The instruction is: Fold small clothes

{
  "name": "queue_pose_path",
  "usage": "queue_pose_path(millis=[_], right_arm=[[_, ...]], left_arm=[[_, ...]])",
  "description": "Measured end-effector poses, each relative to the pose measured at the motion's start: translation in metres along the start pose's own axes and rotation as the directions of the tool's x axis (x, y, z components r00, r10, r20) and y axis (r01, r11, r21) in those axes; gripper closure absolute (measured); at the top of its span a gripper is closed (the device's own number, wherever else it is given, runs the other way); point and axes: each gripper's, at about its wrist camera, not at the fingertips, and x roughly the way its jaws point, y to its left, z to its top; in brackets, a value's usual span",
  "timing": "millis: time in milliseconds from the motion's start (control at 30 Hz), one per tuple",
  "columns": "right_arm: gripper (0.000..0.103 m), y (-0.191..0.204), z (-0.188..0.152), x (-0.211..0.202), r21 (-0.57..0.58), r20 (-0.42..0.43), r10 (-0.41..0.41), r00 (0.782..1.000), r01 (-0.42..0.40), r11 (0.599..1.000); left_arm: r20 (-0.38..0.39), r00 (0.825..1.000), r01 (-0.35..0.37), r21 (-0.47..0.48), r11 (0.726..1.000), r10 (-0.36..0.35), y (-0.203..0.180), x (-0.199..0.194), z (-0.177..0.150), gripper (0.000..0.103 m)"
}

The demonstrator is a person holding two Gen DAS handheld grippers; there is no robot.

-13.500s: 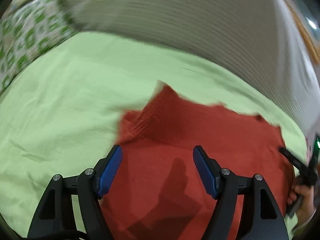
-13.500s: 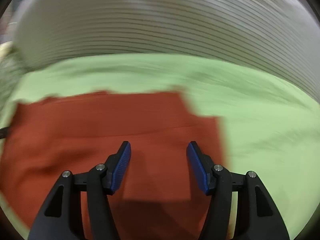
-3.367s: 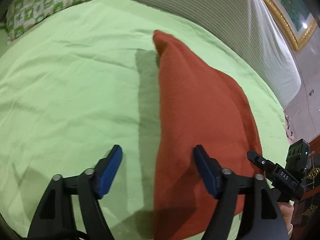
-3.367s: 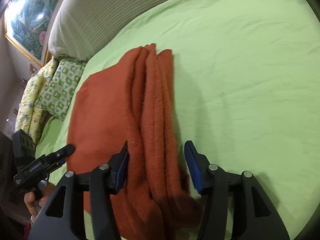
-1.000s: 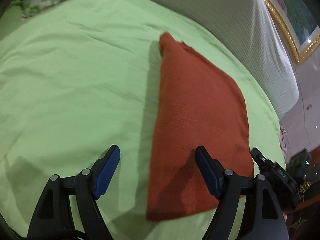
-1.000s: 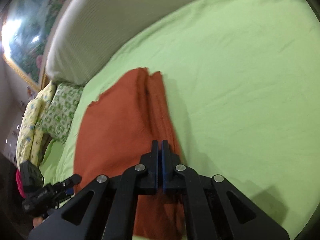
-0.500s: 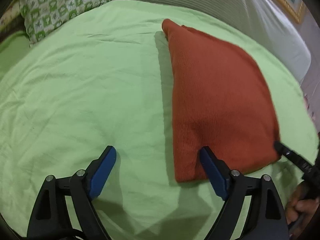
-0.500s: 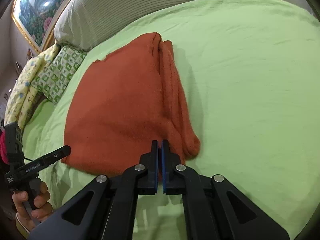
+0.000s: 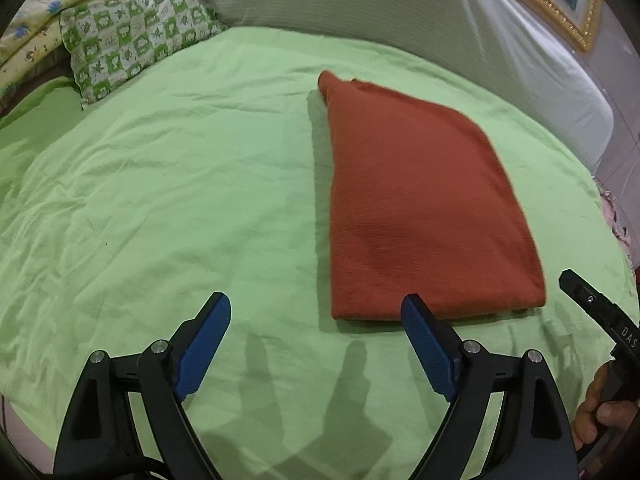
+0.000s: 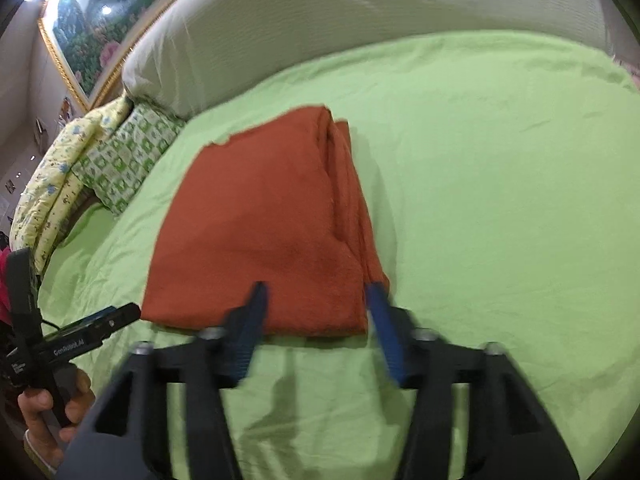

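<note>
While the left gripper [image 9: 316, 320] stands wide open with only the green sheet [image 9: 160, 200] between its fingers, the folded rust-red garment [image 9: 420, 208] lies flat on the bed (just right of that gripper), and the right gripper [image 10: 316, 308] is opening, gripping nothing.

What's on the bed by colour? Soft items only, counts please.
Rust-red folded garment: 1
Green-and-white patterned pillow: 1
Yellow printed quilt: 1
Grey-white striped bolster: 1
Light green bedsheet: 1
Total: 5
</note>
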Motion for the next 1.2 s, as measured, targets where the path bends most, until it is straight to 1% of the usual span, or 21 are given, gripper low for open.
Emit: queue_pose_path(millis=[100, 267, 367, 433, 633, 867, 1100, 1200], right_arm=[[0.046, 0.011, -0.003, -0.006, -0.035, 0.013, 0.021, 1.000, -0.020, 0.999], [0.046, 0.024, -0.010, -0.012, -0.099, 0.031, 0.006, 0.999, -0.003, 0.995], [0.045, 0.027, -0.013, -0.016, -0.108, 0.040, 0.010, 0.999, -0.005, 0.994], [0.041, 0.029, -0.015, -0.019, -0.120, 0.049, 0.007, 0.999, -0.001, 0.993], [0.030, 0.034, -0.024, -0.029, -0.135, 0.075, 0.019, 0.997, -0.008, 0.991], [0.027, 0.034, -0.035, -0.037, -0.138, 0.084, 0.018, 0.996, -0.006, 0.990], [0.025, 0.036, -0.042, -0.042, -0.153, 0.087, 0.019, 0.996, -0.005, 0.988], [0.023, 0.038, -0.043, -0.042, -0.166, 0.086, 0.018, 0.996, -0.004, 0.986]], left_arm=[[0.039, 0.999, -0.003, 0.017, 1.000, 0.003, -0.006, -0.013, -0.004, 0.015], [0.076, 0.997, -0.016, 0.047, 0.999, 0.013, -0.018, -0.029, -0.005, 0.014], [0.094, 0.994, -0.065, 0.065, 0.996, 0.059, -0.026, -0.034, -0.006, 0.013], [0.104, 0.992, -0.072, 0.066, 0.995, 0.065, -0.029, -0.038, -0.008, 0.012], [0.104, 0.993, -0.059, 0.065, 0.996, 0.052, -0.033, -0.045, -0.019, 0.012], [0.114, 0.991, -0.080, 0.070, 0.994, 0.071, -0.038, -0.054, -0.033, 0.012], [0.140, 0.985, -0.108, 0.069, 0.992, 0.098, -0.038, -0.060, -0.037, 0.010], [0.132, 0.986, -0.110, 0.073, 0.991, 0.100, -0.038, -0.058, -0.038, 0.009]])
